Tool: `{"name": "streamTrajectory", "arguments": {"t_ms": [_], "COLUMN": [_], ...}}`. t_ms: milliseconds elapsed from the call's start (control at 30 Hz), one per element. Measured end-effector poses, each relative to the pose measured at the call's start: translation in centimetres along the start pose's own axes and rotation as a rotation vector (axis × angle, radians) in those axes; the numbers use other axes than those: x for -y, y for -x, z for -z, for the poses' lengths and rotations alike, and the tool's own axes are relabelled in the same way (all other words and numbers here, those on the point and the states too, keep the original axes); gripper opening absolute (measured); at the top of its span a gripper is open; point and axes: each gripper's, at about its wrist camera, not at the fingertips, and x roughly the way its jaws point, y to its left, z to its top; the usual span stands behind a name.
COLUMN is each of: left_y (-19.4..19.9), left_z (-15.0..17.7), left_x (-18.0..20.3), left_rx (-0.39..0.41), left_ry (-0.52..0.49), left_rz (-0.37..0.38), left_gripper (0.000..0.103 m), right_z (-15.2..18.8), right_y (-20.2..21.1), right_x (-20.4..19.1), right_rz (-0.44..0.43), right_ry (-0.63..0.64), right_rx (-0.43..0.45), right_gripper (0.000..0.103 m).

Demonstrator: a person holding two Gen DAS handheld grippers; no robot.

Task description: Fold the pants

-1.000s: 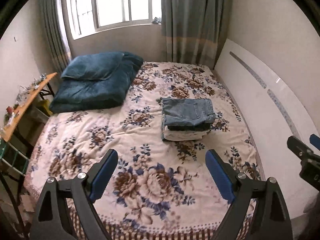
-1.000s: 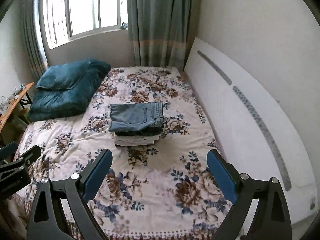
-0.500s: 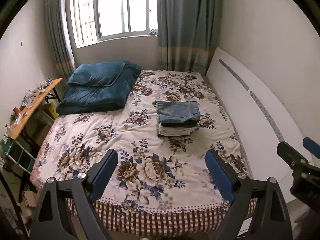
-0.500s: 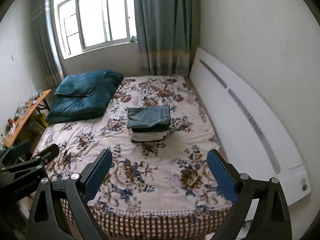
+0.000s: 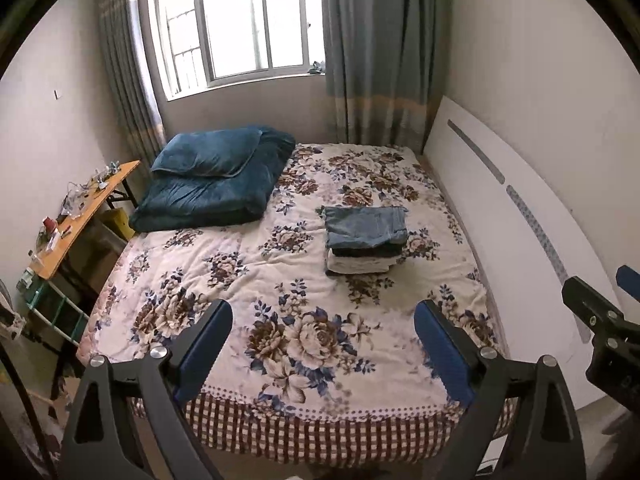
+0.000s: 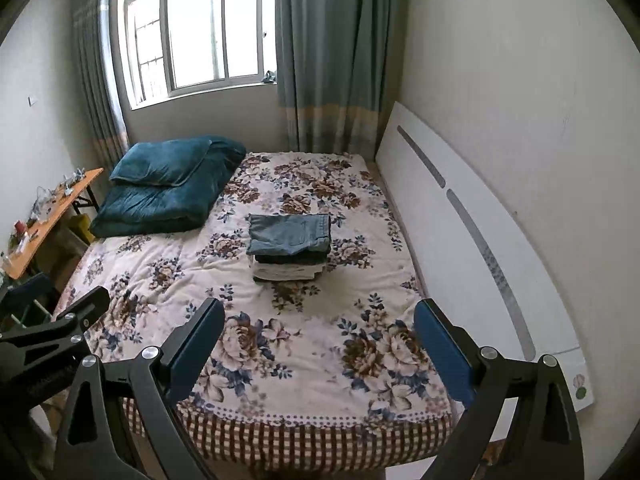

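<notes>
Both grippers are off the bed, hovering past its foot edge. Left gripper (image 5: 323,322) spread wide, nothing between the jaws. Right gripper (image 6: 319,320) also spread wide and empty.

Folded jeans (image 6: 290,232) sit on top of a stack of folded clothes (image 6: 286,270), right of centre on the floral bedspread (image 6: 280,344), well apart from both grippers. Blue quilt (image 6: 164,192) lies at the far left corner; white headboard panel (image 6: 472,248) leans on the right wall.

Fold looks finished, so the step reads as retreat or reset. To do it well: keep both claws clear of the stack, stay level, and don't snag the bedspread edge. No unfolded pants in view, so I can't tell whether another pair comes next.
</notes>
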Motion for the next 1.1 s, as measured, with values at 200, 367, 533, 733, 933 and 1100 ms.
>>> {"name": "streamTrajectory", "arguments": {"t_ms": [200, 367, 533, 733, 933, 1100], "left_y": [-2.3, -4.6, -5.7, -6.3, -6.5, -6.7], "left_z": [-1.7, -2.5, -2.8, -3.1, -3.4, -3.7], "left_x": [-0.1, 0.3, 0.1, 0.4, 1.4, 1.4], "left_rx": [-0.015, -0.038, -0.059, -0.076, -0.067, -0.066], "left_ry": [0.025, 0.014, 0.023, 0.029, 0.0, 0.009], "left_rz": [-0.02, -0.052, -0.051, -0.047, -0.075, -0.077], "left_gripper": [0.093, 0.093, 0.093, 0.099, 0.102, 0.102], "right_z": [-3.1, -4.2, -4.3, -4.3, -4.2, -3.8], "right_y": [-3.8, -7.2, -9.7, -11.6, -12.7, -13.0], "right_x": [0.3, 0.4, 0.4, 0.5, 0.7, 0.7], "right_rz": [0.017, 0.022, 0.027, 0.003, 0.003, -0.004], "right_ry": [-0.003, -0.006, -0.005, 0.001, -0.002, -0.005], "right_rx": [0.003, -0.035, -0.075, -0.109, -0.123, -0.133], "right_gripper": [0.098, 0.098, 0.098, 0.099, 0.099, 0.099]}}
